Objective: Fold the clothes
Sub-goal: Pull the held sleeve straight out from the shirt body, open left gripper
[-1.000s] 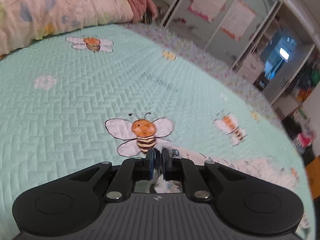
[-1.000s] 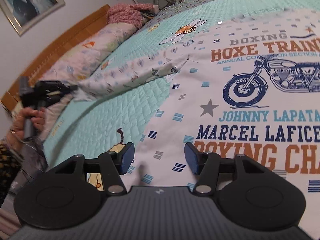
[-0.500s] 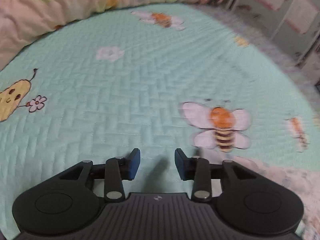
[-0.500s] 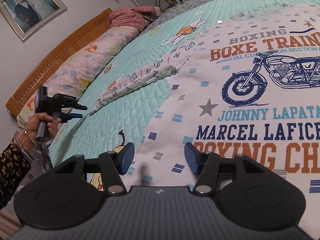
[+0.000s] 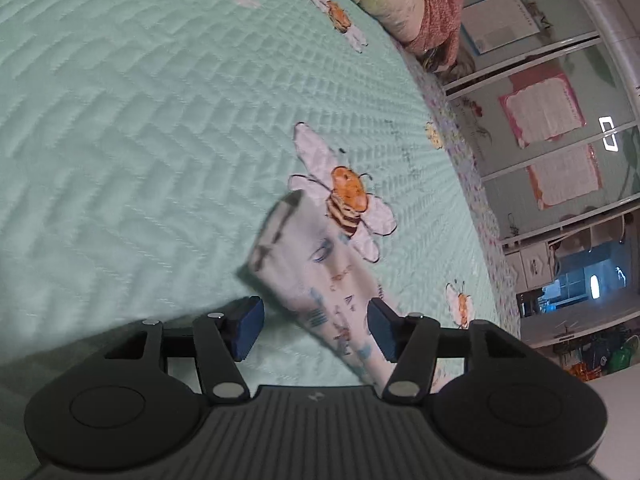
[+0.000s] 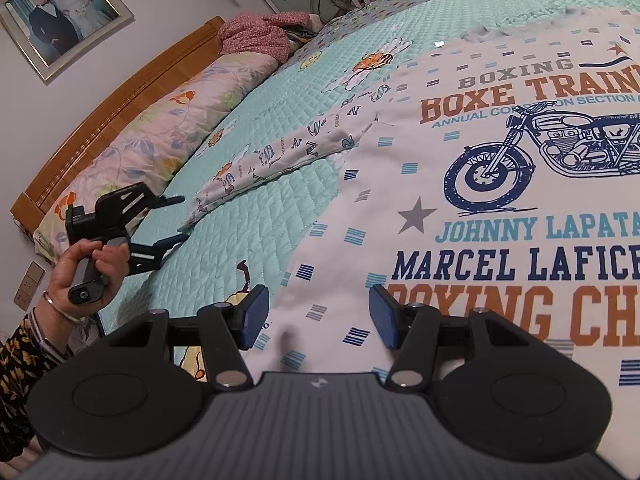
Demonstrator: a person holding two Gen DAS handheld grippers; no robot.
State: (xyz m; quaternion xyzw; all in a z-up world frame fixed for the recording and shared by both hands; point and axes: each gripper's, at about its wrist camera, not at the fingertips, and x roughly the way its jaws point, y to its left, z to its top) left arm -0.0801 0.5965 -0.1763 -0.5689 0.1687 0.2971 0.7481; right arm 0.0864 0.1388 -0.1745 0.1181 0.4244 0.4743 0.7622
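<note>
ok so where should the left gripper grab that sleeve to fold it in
Probably the cuff end of the sleeve, which lies flat and stretched away from the shirt. The open left gripper could come in low from beyond the cuff, along the sleeve's length.

You have a mint quilted bedspread point(image 6: 280, 216) printed with bees point(image 5: 346, 200) under everything. A floral bolster point(image 6: 160, 128) lies along the wooden headboard point(image 6: 120, 92), with a pink bundle point(image 6: 256, 36) at its far end. A framed wedding photo point(image 6: 60, 16) hangs above.
</note>
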